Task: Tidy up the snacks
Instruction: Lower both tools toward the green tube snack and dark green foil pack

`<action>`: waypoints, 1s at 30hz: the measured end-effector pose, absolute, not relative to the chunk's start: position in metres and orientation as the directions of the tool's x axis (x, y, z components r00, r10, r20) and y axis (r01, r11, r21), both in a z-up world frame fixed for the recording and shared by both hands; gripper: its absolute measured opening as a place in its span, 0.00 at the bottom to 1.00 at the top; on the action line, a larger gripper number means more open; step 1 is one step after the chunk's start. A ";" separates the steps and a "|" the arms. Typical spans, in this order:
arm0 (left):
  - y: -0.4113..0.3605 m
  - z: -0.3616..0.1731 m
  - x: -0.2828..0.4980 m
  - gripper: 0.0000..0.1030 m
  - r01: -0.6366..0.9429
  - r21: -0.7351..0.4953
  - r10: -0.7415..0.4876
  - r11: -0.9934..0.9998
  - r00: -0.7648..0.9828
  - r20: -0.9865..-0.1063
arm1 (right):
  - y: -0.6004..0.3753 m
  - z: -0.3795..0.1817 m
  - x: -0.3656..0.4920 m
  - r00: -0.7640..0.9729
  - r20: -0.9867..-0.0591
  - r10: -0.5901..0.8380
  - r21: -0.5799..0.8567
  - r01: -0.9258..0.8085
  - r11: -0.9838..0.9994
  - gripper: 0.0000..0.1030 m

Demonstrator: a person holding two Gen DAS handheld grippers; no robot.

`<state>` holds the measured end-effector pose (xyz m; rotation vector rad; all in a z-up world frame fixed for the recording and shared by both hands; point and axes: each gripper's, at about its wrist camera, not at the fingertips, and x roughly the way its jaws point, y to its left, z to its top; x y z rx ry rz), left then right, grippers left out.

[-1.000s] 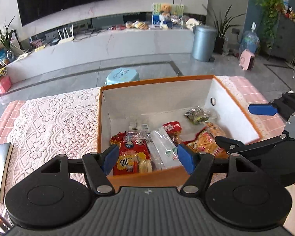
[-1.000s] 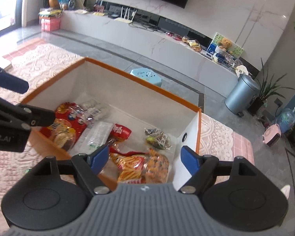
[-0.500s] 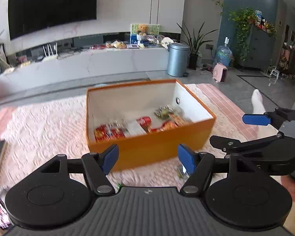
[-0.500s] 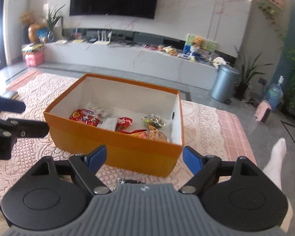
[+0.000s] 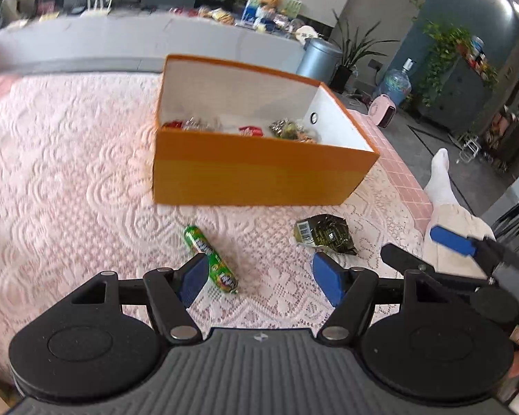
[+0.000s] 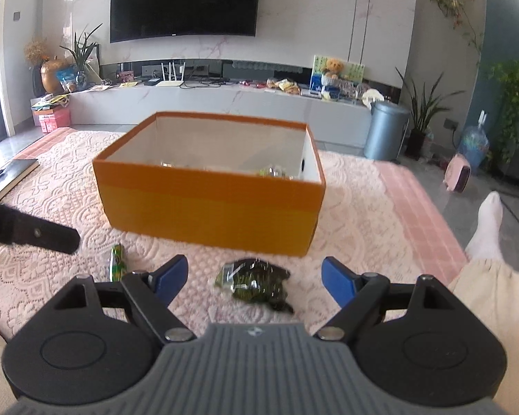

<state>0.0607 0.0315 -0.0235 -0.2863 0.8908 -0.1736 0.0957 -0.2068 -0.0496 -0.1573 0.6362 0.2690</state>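
Observation:
An orange box [image 5: 252,173] with a white inside stands on the pink lace cloth and holds several snack packets [image 5: 287,129]; it also shows in the right wrist view [image 6: 211,204]. In front of it lie a green candy roll [image 5: 211,259] and a dark green packet [image 5: 323,233]. My left gripper [image 5: 261,282] is open and empty, its left pad beside the roll. My right gripper [image 6: 254,278] is open and empty, with the dark green packet [image 6: 256,283] between its fingers on the cloth. The roll [image 6: 117,263] lies to its left.
A book [image 6: 7,176] lies at the table's left edge. A person's leg in a white sock [image 6: 484,228] is to the right of the table. A grey bin [image 6: 385,129] and a TV bench [image 6: 225,100] stand behind.
Both grippers have pulled back from above the box to low over the cloth in front of it. The green roll and dark green packet have come into view.

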 end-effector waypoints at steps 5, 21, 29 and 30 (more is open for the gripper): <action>0.036 -0.034 0.062 0.78 -0.008 -0.318 -0.250 0.948 0.600 -0.760 | -0.209 -0.069 0.101 0.752 -0.638 0.165 -0.067 -0.267 0.961 0.79; 0.046 -0.070 0.080 0.78 -0.085 -0.322 -0.231 0.943 0.530 -0.816 | -0.208 -0.100 0.125 0.678 -0.716 0.166 -0.026 -0.263 0.964 0.79; 0.052 -0.092 0.092 0.75 -0.119 -0.327 -0.227 0.937 0.504 -0.834 | -0.206 -0.111 0.139 0.651 -0.741 0.165 -0.005 -0.251 0.968 0.79; 0.052 -0.095 0.095 0.74 -0.129 -0.329 -0.225 0.935 0.502 -0.835 | -0.205 -0.111 0.140 0.650 -0.742 0.165 -0.006 -0.252 0.968 0.78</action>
